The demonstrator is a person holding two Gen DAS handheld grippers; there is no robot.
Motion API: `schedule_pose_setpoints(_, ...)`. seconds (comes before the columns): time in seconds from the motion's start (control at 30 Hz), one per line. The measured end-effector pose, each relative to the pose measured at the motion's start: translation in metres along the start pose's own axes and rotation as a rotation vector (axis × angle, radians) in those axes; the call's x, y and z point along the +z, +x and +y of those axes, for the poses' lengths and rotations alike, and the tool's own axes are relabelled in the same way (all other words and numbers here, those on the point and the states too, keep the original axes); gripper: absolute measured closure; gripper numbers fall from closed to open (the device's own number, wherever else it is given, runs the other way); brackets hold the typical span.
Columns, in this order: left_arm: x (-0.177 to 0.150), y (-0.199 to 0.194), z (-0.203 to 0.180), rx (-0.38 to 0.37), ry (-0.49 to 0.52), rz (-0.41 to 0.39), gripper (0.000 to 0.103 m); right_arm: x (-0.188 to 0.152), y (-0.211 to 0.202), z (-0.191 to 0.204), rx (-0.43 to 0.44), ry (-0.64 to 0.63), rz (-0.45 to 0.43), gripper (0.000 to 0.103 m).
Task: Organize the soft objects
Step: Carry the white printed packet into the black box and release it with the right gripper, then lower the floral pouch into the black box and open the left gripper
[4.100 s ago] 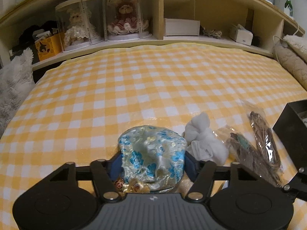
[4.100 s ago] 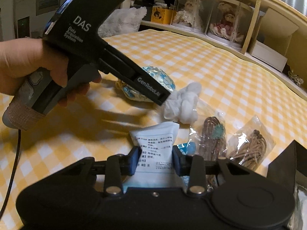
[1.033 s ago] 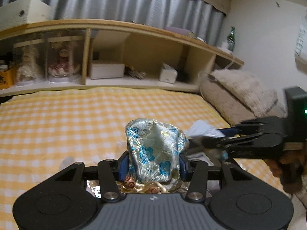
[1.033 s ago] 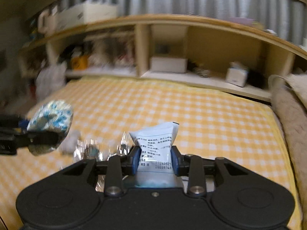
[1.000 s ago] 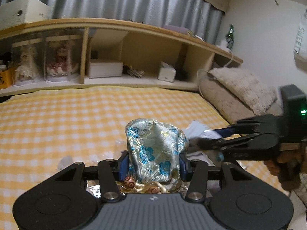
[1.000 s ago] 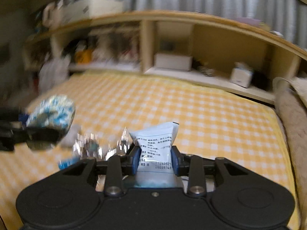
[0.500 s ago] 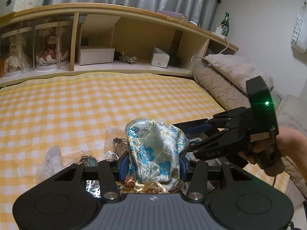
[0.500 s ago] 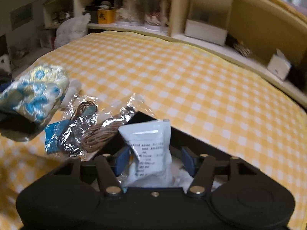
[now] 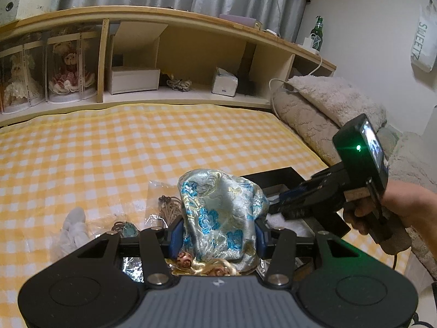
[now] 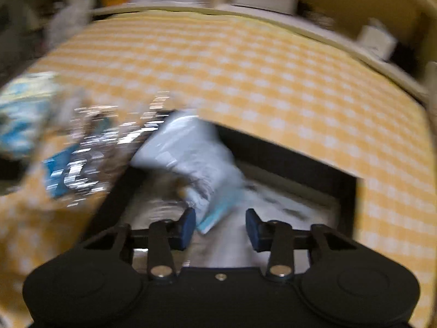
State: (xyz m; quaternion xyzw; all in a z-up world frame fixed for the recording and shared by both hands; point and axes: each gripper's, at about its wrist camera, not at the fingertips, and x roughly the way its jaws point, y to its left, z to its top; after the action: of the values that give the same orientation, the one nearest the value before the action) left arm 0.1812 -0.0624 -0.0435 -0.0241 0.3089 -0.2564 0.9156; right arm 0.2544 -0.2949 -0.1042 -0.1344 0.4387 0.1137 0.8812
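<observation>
Pinching the brocade pouch point(image 9: 222, 218) at its bunched base, the left gripper point(image 9: 218, 235) holds it above the bed; soft, light, probably slippery. Right gripper point(image 10: 220, 225) fingers are spread; the white packet point(image 10: 191, 158) lies loose over the black box point(image 10: 300, 169).

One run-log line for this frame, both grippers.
left gripper: shut on brocade pouch, held up | right gripper: open, white packet over black box

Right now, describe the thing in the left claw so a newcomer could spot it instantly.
On the yellow checked bedspread, near the black box, the left claw grips a brocade pouch. It is shiny pale silk with blue flowers, unlike the clear plastic packets and white cloth beside it.
</observation>
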Motion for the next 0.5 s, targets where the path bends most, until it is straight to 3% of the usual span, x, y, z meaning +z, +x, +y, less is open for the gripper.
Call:
schedule_pose_setpoints(0.07,0.000,0.000,0.000,-0.001,-0.001,0.000,0.053,0.000,-0.004,-0.010,-0.032,0.045,-0.032,0.069)
schedule_pose_setpoints(0.23,-0.001,0.003,-0.002,-0.018,-0.002,0.019,0.053,0.000,-0.013,-0.024,0.020,0.132,-0.072,0.070)
schedule_pose_setpoints(0.5,-0.004,0.008,-0.006,-0.035,0.005,0.050,0.053,0.010,0.007,-0.008,0.160,0.149,-0.119,0.070)
